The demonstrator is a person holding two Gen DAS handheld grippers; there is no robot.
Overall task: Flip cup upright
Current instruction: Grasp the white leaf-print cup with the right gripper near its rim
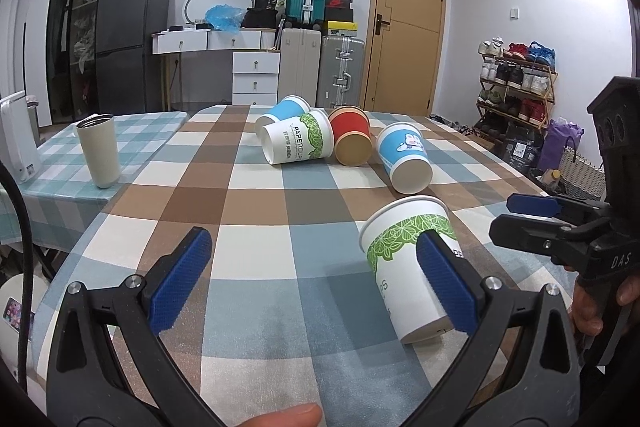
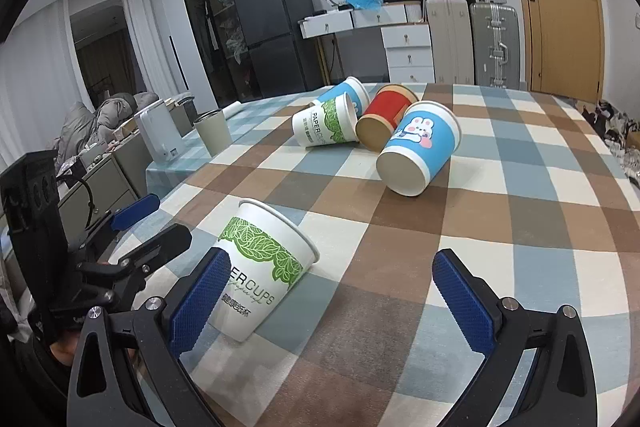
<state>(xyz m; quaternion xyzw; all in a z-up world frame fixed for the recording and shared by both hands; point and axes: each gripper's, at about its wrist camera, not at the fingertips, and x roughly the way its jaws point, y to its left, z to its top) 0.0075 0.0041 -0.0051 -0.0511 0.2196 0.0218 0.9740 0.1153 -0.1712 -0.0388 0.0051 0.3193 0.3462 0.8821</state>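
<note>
Near the tabletop's front edge, the leaf-print cup (image 2: 264, 267) stands tilted, mouth up, beside your wide-open right gripper (image 2: 332, 299); left gripper (image 1: 316, 279) equally wide.

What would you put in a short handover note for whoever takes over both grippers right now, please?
Left gripper: open, empty. Right gripper: open, empty.
Near leaf-print paper cup: standing mouth-up on the checkered tablecloth, between the two grippers; looks done.
Left to flip, all on their sides further back: bunny-print blue cup, red cup, second leaf-print cup, and a plain blue cup behind it. The last three lie bunched together, so approach carefully.
Suggested next: the bunny-print cup, since it lies nearest and apart from the cluster.
</note>
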